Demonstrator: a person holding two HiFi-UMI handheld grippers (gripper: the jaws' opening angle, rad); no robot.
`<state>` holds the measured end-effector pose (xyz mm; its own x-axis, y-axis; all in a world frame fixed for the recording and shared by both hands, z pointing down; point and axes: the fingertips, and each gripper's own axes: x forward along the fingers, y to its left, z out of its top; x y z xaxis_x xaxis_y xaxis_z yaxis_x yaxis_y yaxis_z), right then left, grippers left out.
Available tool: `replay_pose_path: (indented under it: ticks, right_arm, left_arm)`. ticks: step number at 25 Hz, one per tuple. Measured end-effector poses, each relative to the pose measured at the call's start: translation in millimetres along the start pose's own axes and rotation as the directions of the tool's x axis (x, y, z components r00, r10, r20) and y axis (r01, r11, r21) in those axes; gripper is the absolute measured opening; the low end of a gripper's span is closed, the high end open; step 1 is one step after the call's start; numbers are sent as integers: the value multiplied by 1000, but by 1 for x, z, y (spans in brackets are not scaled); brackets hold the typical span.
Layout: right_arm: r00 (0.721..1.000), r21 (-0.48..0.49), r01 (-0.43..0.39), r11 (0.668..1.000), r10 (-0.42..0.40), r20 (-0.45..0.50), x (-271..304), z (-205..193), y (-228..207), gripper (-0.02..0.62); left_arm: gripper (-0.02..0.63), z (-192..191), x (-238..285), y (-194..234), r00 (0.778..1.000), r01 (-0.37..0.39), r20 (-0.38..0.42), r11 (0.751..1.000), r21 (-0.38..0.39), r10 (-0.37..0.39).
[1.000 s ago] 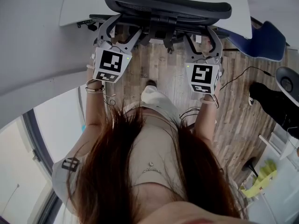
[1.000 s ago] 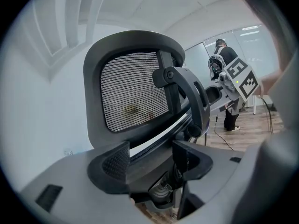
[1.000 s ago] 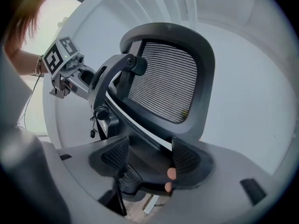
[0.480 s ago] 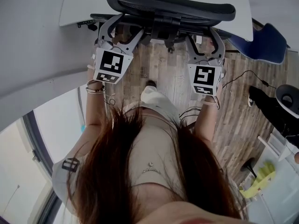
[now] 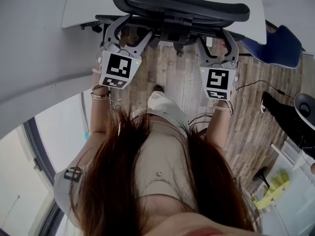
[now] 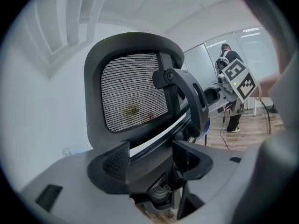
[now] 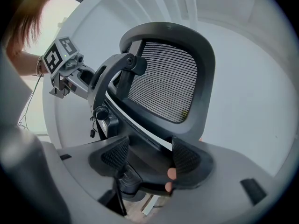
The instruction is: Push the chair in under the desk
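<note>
The black mesh-backed office chair [image 5: 177, 6] stands at the top of the head view, its back rim against the edge of the white desk [image 5: 88, 4]. My left gripper [image 5: 125, 31] and right gripper [image 5: 219, 41] are both open and set against the rear of the chair's back, one on each side of its central support. In the left gripper view the mesh back [image 6: 133, 94] rises ahead, and the chair's lower back frame lies between the spread jaws of my left gripper [image 6: 152, 160]. The right gripper view shows the same back [image 7: 163, 83] with the frame between the jaws of my right gripper [image 7: 149, 157].
A blue chair [image 5: 278, 45] stands at the right beside the desk. A thin cable [image 5: 256, 82] runs over the wooden floor, with a black object [image 5: 290, 117] further right. A white wall curves along the left. A person in dark clothes [image 6: 232, 118] stands in the background.
The chair back and both grippers have shifted slightly forward, toward the desk; the right gripper has also moved a little to the right. Both jaws stay spread as before.
</note>
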<state>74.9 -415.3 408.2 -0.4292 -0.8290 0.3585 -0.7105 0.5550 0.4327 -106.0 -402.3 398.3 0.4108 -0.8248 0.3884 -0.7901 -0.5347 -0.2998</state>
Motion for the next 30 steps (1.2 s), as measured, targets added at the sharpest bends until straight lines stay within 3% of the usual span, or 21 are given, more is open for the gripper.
replay_pose_path:
  ticks: [19,30]
  right_arm:
    - [999,-27,-14,1000,15,38,5,-1,-1,290]
    - [1000,-23,-5,1000,5,9,4,-3,0,290]
  left_arm:
    - [273,-4,0,0,999,-26,-35,999,29,27]
    - [273,-4,2,0,998,-42,-50,998,45,44]
